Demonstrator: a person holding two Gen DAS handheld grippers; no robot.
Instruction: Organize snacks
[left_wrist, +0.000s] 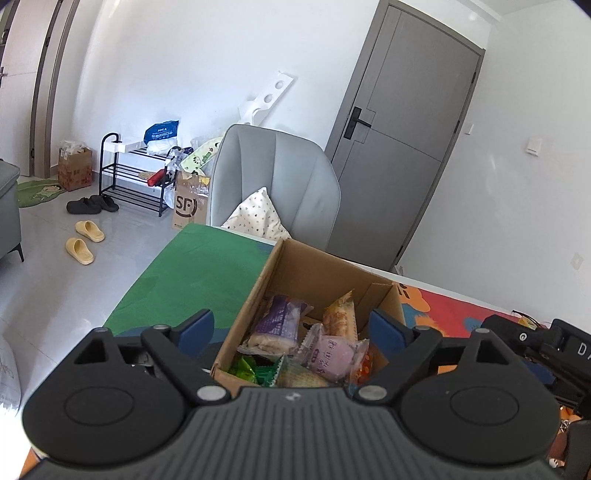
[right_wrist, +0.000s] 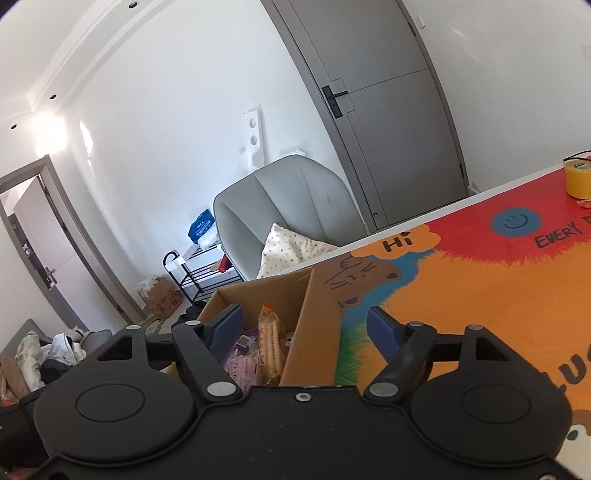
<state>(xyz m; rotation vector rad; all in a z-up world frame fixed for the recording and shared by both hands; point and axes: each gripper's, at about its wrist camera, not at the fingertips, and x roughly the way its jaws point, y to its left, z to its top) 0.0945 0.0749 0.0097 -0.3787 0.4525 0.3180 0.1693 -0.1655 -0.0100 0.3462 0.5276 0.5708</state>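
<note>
An open cardboard box (left_wrist: 314, 269) stands on the colourful table mat (left_wrist: 199, 266) and holds several wrapped snacks: a purple pack (left_wrist: 279, 323), an orange pack (left_wrist: 340, 314), a pink pack (left_wrist: 332, 354) and green wrappers (left_wrist: 245, 369). My left gripper (left_wrist: 291, 328) hovers over the box's near side, jaws wide apart, with nothing pressed between the blue pads (left_wrist: 197, 326). In the right wrist view the same box (right_wrist: 314, 332) lies low and left of centre, its orange pack (right_wrist: 271, 339) showing. My right gripper (right_wrist: 306, 326) straddles the box's right wall, open and holding nothing.
A grey armchair (left_wrist: 277, 184) with a spotted cushion (left_wrist: 258, 214) stands behind the table, and a grey door (left_wrist: 402, 140) is beyond it. A yellow tape roll (right_wrist: 578, 179) sits at the mat's far right. The other gripper's black body (left_wrist: 546, 347) is close on the right.
</note>
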